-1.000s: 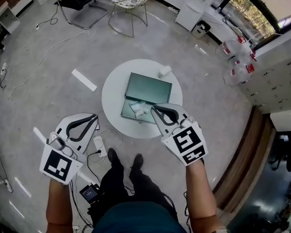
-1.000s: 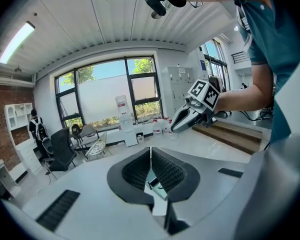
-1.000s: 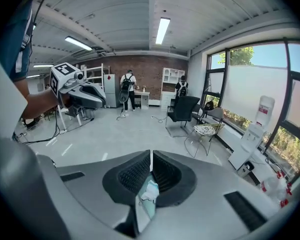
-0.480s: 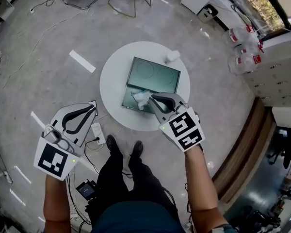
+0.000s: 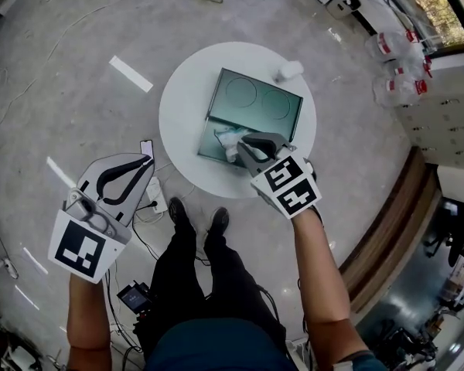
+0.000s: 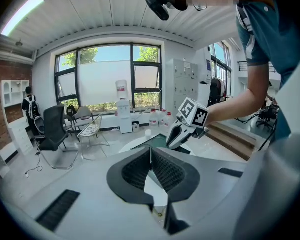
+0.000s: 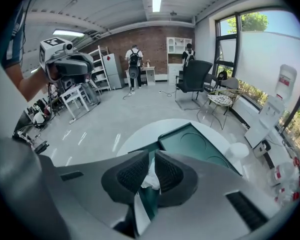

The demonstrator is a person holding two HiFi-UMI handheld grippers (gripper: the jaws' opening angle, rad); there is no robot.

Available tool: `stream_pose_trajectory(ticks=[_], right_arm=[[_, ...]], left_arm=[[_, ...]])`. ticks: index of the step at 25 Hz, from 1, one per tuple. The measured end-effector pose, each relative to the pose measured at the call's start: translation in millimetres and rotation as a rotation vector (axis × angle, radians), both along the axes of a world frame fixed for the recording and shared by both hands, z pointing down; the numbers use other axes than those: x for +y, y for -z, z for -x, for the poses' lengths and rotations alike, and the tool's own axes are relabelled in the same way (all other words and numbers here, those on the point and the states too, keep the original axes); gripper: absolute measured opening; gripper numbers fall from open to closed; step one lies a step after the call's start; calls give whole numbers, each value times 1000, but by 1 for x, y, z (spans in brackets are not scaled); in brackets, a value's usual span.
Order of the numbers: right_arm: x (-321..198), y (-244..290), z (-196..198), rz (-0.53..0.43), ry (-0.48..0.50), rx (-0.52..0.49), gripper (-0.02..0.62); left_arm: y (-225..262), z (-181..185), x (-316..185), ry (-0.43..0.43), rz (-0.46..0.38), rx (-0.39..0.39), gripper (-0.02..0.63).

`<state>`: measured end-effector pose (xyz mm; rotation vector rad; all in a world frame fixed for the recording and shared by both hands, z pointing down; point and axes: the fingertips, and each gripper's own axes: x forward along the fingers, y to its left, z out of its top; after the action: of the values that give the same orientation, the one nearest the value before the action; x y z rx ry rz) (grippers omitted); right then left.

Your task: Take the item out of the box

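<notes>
Lowered right hand-held gripper (image 5: 243,143) sits just beside box's (image 5: 257,103) white item (image 5: 226,136).

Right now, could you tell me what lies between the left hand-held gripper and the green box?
Head view: only grey floor, then bare white table, lies between the left hand-held gripper and the green box.

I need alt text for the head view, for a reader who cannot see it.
Seen from above, the right gripper points at a crumpled white item in an open dark green box on a round white table. The left gripper hangs over the floor.
</notes>
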<state>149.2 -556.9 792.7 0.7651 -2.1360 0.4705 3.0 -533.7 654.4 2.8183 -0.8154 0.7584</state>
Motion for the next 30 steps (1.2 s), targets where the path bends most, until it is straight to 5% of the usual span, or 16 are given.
stream_pose_trajectory(ticks=[11, 13, 20, 25, 27, 30], right_arm=[[0, -92, 1, 137, 45, 82, 45], [5, -108, 2, 162, 51, 108, 130], [14, -155, -3, 210, 85, 221, 163], [10, -169, 1, 201, 134, 274, 145], [12, -168, 3, 199, 144, 296, 73], [18, -162, 1, 196, 139, 325, 46]], left_arm=[[-45, 12, -2, 44, 78, 6, 27], [-52, 16, 1, 50, 88, 6, 26], [-68, 22, 8, 54, 104, 7, 26], [-72, 27, 13, 62, 108, 12, 27], [-69, 30, 17, 63, 101, 16, 26], [-59, 36, 23, 63, 85, 19, 26]])
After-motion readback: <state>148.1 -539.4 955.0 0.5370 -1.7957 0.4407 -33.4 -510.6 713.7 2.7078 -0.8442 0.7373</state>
